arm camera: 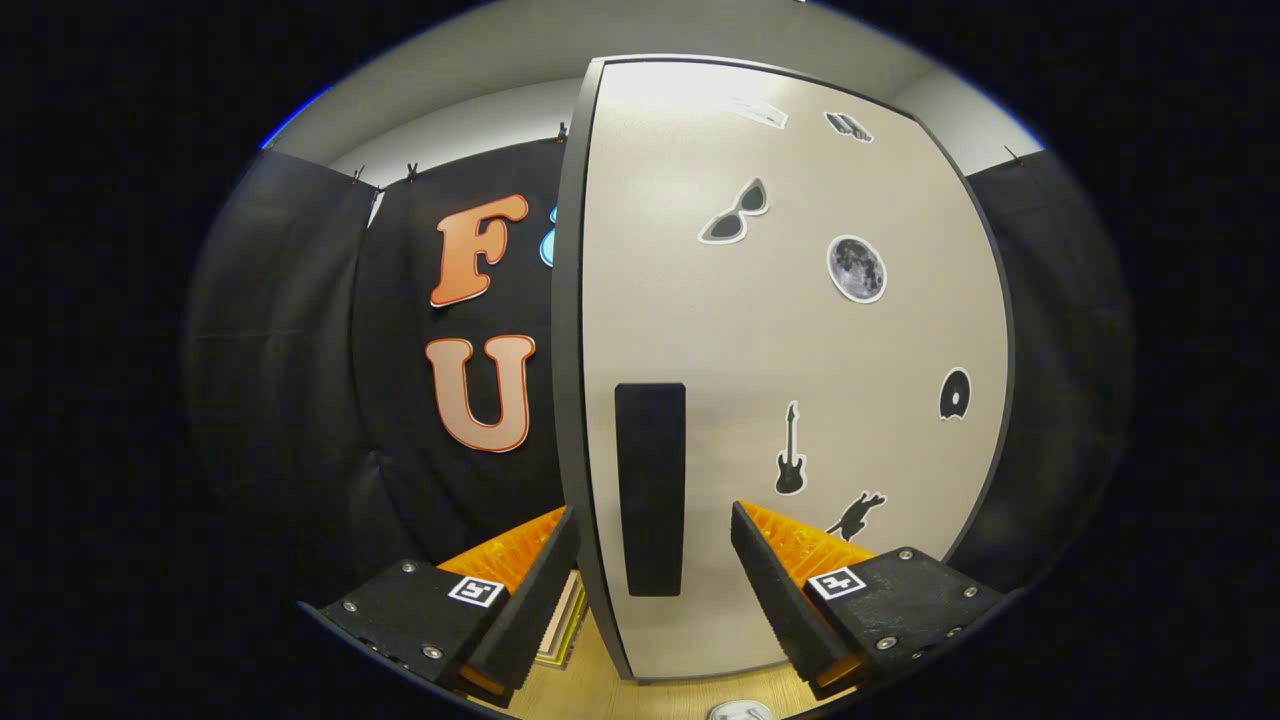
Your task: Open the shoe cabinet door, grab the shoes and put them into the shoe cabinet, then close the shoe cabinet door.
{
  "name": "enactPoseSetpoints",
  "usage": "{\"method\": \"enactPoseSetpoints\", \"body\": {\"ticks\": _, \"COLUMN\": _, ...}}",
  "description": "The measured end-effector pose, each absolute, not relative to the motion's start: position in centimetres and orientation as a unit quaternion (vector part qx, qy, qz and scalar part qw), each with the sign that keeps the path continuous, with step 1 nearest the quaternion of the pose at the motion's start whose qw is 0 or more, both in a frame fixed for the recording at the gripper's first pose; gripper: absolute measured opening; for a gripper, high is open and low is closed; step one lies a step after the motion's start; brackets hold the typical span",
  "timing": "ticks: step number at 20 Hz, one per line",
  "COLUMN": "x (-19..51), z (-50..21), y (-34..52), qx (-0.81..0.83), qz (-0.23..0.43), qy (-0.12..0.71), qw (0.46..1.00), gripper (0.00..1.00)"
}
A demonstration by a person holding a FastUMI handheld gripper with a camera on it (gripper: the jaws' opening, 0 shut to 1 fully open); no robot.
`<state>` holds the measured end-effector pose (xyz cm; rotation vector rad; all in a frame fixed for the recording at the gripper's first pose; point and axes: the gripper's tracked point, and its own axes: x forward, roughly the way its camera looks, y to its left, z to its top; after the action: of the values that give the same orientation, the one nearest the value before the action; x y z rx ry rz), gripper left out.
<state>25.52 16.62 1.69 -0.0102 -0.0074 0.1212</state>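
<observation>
Tool [652, 590] spread wide, cabinet door [800, 350] edge and handle [651, 490] between fingers

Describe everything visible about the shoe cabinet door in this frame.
The shoe cabinet door is a tall, pale beige panel with a dark edge band, matte like laminate. A dark vertical handle sits near its left edge, with stickers scattered across the face: sunglasses, moon, guitar, disc and others. It stands upright above the wooden floor. The gripper is open, its fingers straddling the door's edge and handle; contact cannot be told.
</observation>
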Motion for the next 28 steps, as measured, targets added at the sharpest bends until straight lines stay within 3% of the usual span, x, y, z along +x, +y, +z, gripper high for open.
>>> {"method": "enactPoseSetpoints", "body": {"ticks": 3, "x": 26.5, "z": 1.7, "y": 16.6, "qx": -0.003, "qz": 0.053, "qy": -0.007, "qw": 0.999, "gripper": 0.90}}
{"method": "enactPoseSetpoints", "body": {"ticks": 5, "x": 26.8, "z": 1.7, "y": 16.7, "qx": -0.003, "qz": 0.052, "qy": -0.006, "qw": 0.999, "gripper": 0.80}}
{"method": "enactPoseSetpoints", "body": {"ticks": 8, "x": 27.1, "z": 1.8, "y": 16.6, "qx": -0.001, "qz": 0.052, "qy": -0.006, "qw": 0.999, "gripper": 0.53}}
{"method": "enactPoseSetpoints", "body": {"ticks": 11, "x": 26.9, "z": 1.7, "y": 16.9, "qx": -0.001, "qz": 0.054, "qy": -0.002, "qw": 0.999, "gripper": 0.37}}
{"method": "enactPoseSetpoints", "body": {"ticks": 24, "x": 22.5, "z": 1.8, "y": 15.6, "qx": 0.011, "qz": 0.066, "qy": 0.022, "qw": 0.997, "gripper": 0.23}}
{"method": "enactPoseSetpoints", "body": {"ticks": 28, "x": 20.8, "z": 1.9, "y": 14.6, "qx": 0.010, "qz": 0.055, "qy": 0.026, "qw": 0.998, "gripper": 0.23}}
